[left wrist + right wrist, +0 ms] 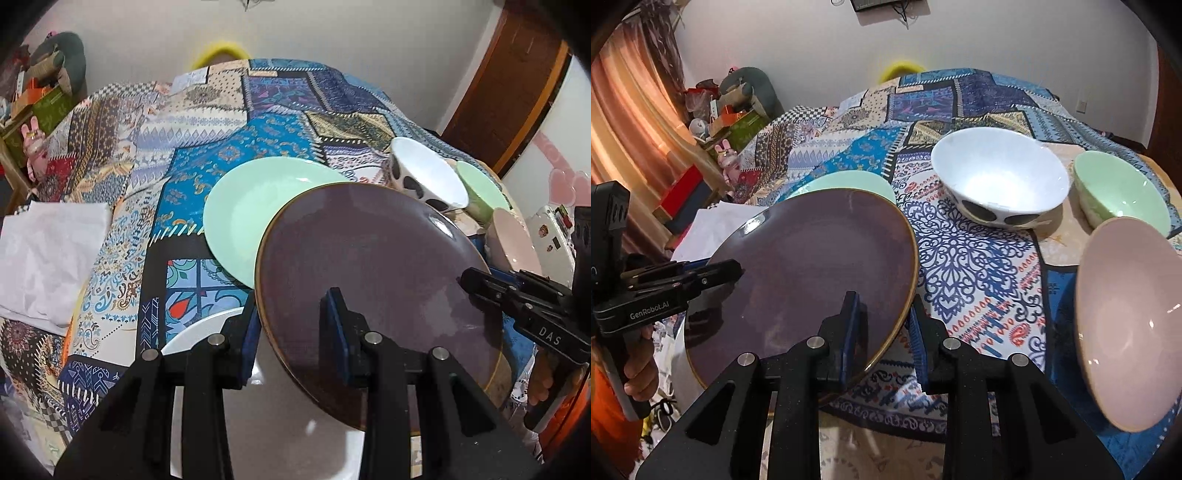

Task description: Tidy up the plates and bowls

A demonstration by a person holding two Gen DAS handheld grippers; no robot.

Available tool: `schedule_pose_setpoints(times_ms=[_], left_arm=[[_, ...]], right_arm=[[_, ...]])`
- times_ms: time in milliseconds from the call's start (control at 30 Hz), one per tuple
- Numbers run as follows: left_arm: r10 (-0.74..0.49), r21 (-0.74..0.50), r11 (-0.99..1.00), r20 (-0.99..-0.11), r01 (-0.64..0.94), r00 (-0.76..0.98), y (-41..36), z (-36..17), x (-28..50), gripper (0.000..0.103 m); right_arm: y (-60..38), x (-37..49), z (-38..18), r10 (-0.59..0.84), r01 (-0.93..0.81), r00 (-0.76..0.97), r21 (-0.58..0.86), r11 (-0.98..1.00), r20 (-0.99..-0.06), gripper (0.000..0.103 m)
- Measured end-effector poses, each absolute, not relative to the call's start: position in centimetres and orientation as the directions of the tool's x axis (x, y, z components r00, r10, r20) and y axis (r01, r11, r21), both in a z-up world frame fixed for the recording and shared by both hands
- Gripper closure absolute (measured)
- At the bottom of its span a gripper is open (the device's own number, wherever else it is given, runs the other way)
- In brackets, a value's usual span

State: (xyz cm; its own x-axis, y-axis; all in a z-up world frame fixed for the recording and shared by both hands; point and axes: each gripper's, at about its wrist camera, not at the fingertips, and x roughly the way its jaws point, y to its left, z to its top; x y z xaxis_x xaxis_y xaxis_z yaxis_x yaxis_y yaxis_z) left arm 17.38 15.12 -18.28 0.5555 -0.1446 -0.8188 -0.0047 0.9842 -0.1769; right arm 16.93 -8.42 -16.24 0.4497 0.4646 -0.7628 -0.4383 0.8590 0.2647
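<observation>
Both grippers clenched on the purple plate (373, 273): left gripper (295, 332) pinching its near-left rim, right gripper (882, 328) pinching the opposite rim, plate edge wedged between blue pads on each side. Plate carried tilted, clear of the tabletop (967, 258), hanging partly over the white plate (192, 336) below and overlapping the mint plate (251, 206) in the left view. Judged step: shifting the purple plate toward a stack, most likely onto the white plate or the mint one; which, not certain from here. Best done by keeping both hands level with one another, so neither rim twists out of its pads, and by moving as one rather than letting one side lead. Worth levelling the plate before lowering, then setting it down centred on the plate below, rim over rim, not skewed. Thin, glossy rim: likely to slip if either grip eases early, so release only once weight rests fully on the stack. Care needed on the right side, with the pink bowl (1126, 325) near and tipped on edge, and the white bowl (1001, 181) and green bowl (1123, 188) beyond; an outward swing of the right hand could knock them. Crumpled paper (48, 258) at the left, well apart, no obstacle.
</observation>
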Motion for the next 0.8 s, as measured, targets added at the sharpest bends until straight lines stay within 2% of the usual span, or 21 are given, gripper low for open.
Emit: schedule_pose_setpoints(times_ms=[800], left_arm=[[-0.159, -0.161, 0.986, -0.800, 0.050, 0.579, 8.5, -14.2, 13.0, 0.068]], right_arm=[[-14.3, 12.7, -13.4, 0.476, -0.421, 0.517, 0.273, 0.865, -0.711, 0.079]])
